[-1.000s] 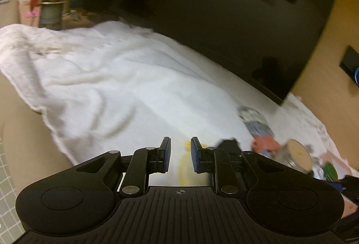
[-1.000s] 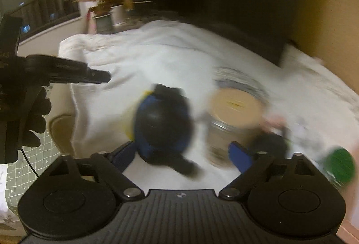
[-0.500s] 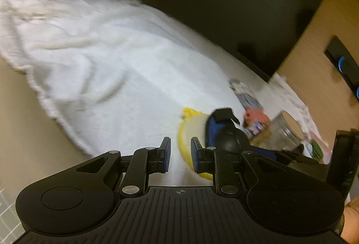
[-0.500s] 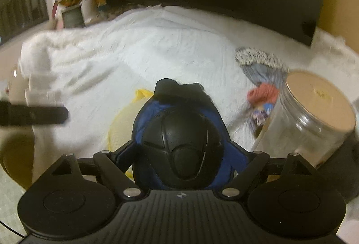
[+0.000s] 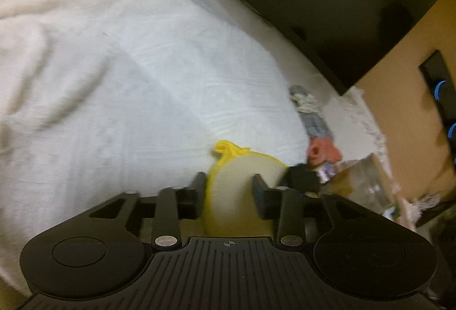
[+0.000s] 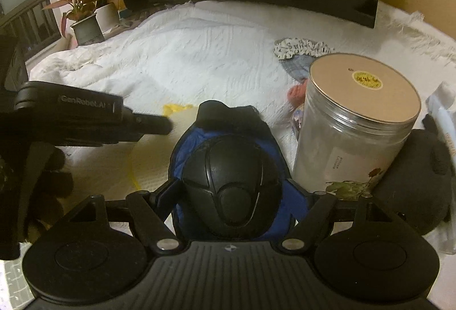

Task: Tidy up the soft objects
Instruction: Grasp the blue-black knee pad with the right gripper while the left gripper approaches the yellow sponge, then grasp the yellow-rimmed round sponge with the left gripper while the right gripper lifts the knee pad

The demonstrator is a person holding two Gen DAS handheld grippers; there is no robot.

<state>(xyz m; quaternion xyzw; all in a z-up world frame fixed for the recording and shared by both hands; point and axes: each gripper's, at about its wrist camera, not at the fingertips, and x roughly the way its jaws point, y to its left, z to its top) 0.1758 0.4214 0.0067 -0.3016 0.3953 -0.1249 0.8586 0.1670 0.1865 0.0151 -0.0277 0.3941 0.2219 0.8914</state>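
The blue and black soft pad [image 6: 228,173] sits low in the middle of the right wrist view, resting on the white cloth [image 6: 199,53] that covers the tabletop, with the right hand-held gripper [image 6: 236,190] spread wide around its lower sides; whether the fingers actually press it I cannot tell, though the jaws plainly stand apart. Its domed black centre looks stiffer than the padded blue border, so the border is probably the better place to pinch, since it should give and hold. Just behind it to the left lies a pale round pad with a yellow edge [image 5: 242,181], which the left hand-held gripper [image 5: 229,190] straddles in the lower middle of its own view, jaws partly open on either side of it. That pad looks light and floppy; taken by the rim it would likely droop. A lidded clear jar [image 6: 356,121] stands just right of the blue pad, near enough to be knocked.
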